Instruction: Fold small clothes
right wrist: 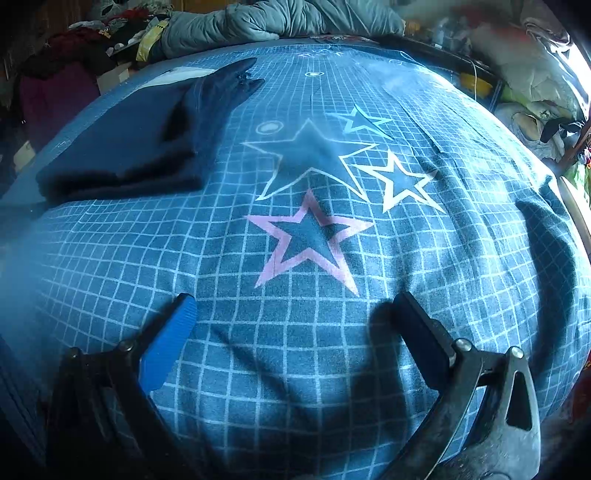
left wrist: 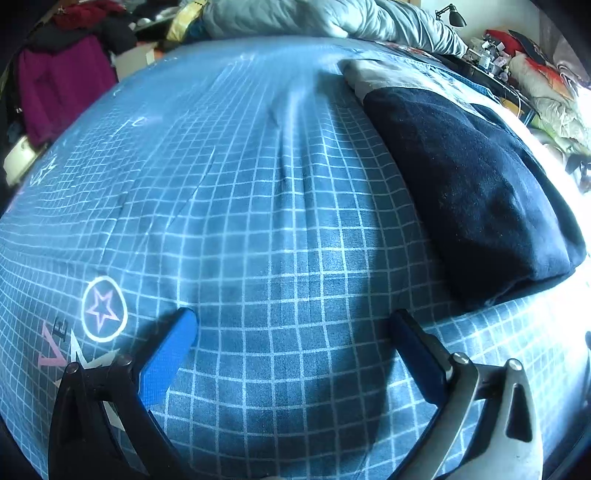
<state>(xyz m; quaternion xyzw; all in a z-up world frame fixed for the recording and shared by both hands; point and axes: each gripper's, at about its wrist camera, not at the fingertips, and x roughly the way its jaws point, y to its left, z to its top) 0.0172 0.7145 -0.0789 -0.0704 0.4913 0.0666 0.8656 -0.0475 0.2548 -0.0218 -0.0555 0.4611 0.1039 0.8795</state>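
A dark navy garment (left wrist: 469, 184) lies folded flat on the blue grid-patterned bed sheet (left wrist: 258, 184), to the upper right in the left wrist view. A pale garment (left wrist: 373, 74) pokes out behind it. My left gripper (left wrist: 295, 325) hovers open over bare sheet, short of and left of the navy garment, holding nothing. In the right wrist view the same navy garment (right wrist: 136, 136) sits at the upper left, one flap raised. My right gripper (right wrist: 295, 310) stands open above the sheet (right wrist: 461, 240) just below a pink star print (right wrist: 308, 240), well right of the garment.
A grey quilted duvet (left wrist: 332, 18) is bunched along the far edge of the bed. Piles of clothes (left wrist: 59, 85) crowd the left side, and clutter with a black lamp (left wrist: 452, 14) lines the right. The sheet is wrinkled at the right (right wrist: 546, 229).
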